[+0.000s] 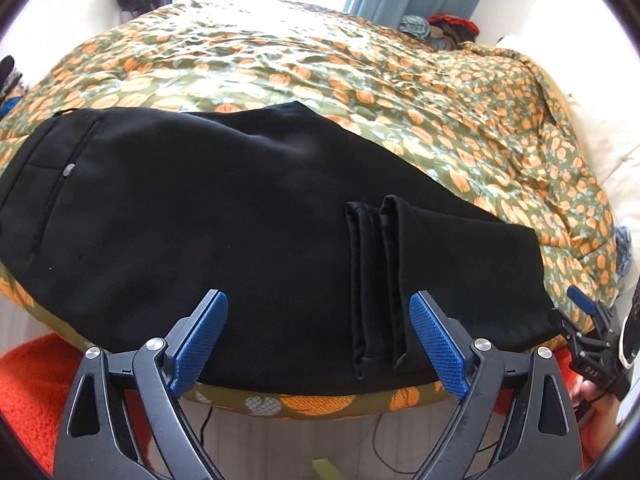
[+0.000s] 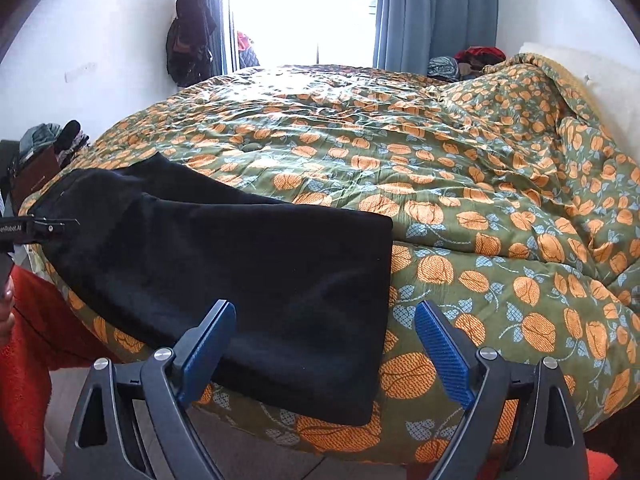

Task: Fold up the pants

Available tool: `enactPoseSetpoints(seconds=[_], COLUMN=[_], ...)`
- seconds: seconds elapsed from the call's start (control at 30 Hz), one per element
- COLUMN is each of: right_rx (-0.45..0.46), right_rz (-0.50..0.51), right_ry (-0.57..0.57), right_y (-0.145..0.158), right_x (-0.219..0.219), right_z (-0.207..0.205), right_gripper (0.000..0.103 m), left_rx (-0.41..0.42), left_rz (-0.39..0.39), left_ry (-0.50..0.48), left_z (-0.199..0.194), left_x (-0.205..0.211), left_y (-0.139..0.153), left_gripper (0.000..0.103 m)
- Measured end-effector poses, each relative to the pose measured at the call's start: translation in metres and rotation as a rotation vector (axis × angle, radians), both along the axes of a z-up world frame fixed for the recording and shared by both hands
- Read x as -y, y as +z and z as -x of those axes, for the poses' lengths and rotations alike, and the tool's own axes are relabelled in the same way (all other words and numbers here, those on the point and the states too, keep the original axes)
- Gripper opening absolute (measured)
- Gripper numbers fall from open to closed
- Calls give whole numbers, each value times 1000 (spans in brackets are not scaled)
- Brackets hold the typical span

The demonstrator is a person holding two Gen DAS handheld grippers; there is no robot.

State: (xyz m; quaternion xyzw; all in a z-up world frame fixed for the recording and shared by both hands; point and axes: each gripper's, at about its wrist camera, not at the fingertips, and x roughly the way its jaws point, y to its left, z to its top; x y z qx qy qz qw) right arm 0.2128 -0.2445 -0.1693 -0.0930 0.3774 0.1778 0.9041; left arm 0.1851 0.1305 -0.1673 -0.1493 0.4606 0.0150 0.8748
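We see black pants (image 1: 200, 220), matte soft fabric, folded into a long flat slab along the near edge of the bed, lying on a quilted olive comforter (image 1: 360, 92) printed with orange leaf shapes. In the left wrist view the two hemmed leg cuffs (image 1: 378, 280) sit doubled on top at about 5 o'clock, and a pocket seam with a small grey button (image 1: 69, 169) shows at 9 o'clock; the right wrist view shows none of these, only the squared fold end (image 2: 384, 280) hanging a bit over the bed edge. Left gripper (image 1: 320, 344): jaws spread wide, blue ribbed pads, holding nothing, poised just off the pants' near edge. Right gripper (image 2: 326, 350): jaws likewise wide apart, empty, straddling the fold end's corner; it also shows at 4 o'clock in the left view (image 1: 592, 320). Around: blue curtain (image 2: 436, 12) and bright window at 12 o'clock, dark clothes on the wall (image 2: 190, 32) at 11 o'clock, orange knit textile (image 1: 28, 392) at 8 o'clock, white pillow (image 2: 580, 68) at 2 o'clock. Nothing blocks the pants.
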Motion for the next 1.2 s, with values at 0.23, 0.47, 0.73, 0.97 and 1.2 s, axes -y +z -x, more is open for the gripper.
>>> enactPoseSetpoints(seconds=[0.23, 0.47, 0.73, 0.97, 1.2], right_rx=[-26, 25, 79, -1, -6], right_rz=[28, 43, -71, -34, -12], right_ry=[40, 37, -31, -26, 2], right_y=[-10, 6, 43, 17, 11], right_x=[-8, -4, 32, 21, 13], right_z=[5, 13, 35, 18, 21], right_gripper=[90, 90, 97, 97, 97], left_rx=[-19, 77, 189, 178, 154], left_rz=[1, 78, 396, 430, 342], left_ry=[118, 301, 662, 585, 578], left_z=[21, 52, 125, 100, 92], left_x=[-37, -119, -257, -273, -274], left_y=[-9, 14, -9, -11, -5], left_gripper=[93, 93, 81, 59, 20])
